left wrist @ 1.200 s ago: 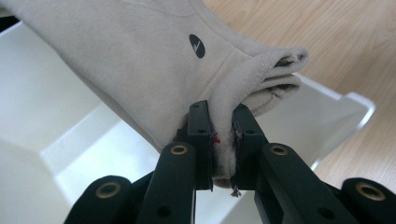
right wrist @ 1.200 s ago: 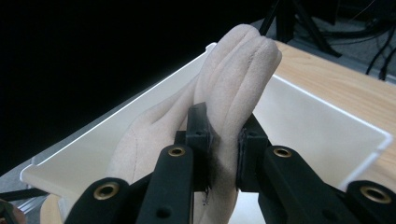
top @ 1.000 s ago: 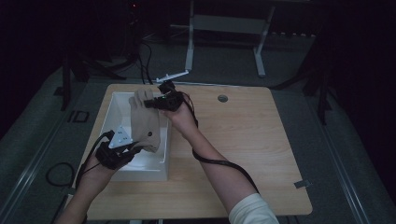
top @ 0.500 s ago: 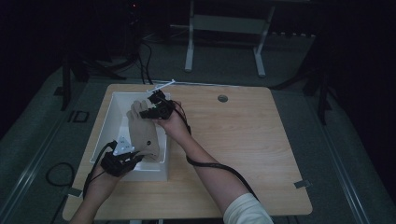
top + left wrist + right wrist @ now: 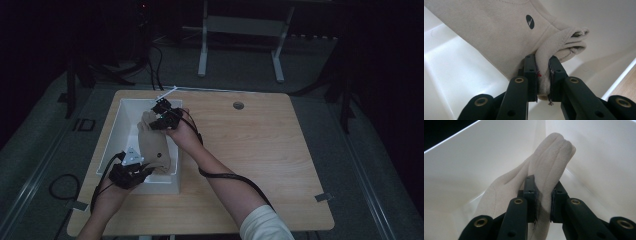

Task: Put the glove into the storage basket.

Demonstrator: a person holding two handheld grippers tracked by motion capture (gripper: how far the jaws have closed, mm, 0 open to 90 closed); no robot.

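Note:
A folded beige fleece garment (image 5: 156, 145) with a small dark round label (image 5: 530, 21) hangs inside a white bin (image 5: 116, 131) on the left of the table. My left gripper (image 5: 131, 173) is shut on the garment's near end, where a thick fold (image 5: 543, 67) is pinched between the black pads. My right gripper (image 5: 161, 119) is shut on the far end, a rolled fold (image 5: 544, 195) rising between its pads above the bin's white walls (image 5: 474, 157). The cloth (image 5: 554, 152) stretches between the two grippers, low in the bin.
The bin stands near the left edge of a wooden table (image 5: 265, 150) with a round cable hole (image 5: 238, 105). A black cable (image 5: 235, 177) trails along the person's right forearm. A white desk frame (image 5: 240, 30) stands behind on the grey floor.
Both grippers have sunk with the garment, which went from above the bin's rim down into the bin. The right gripper also moved toward the bin's far end.

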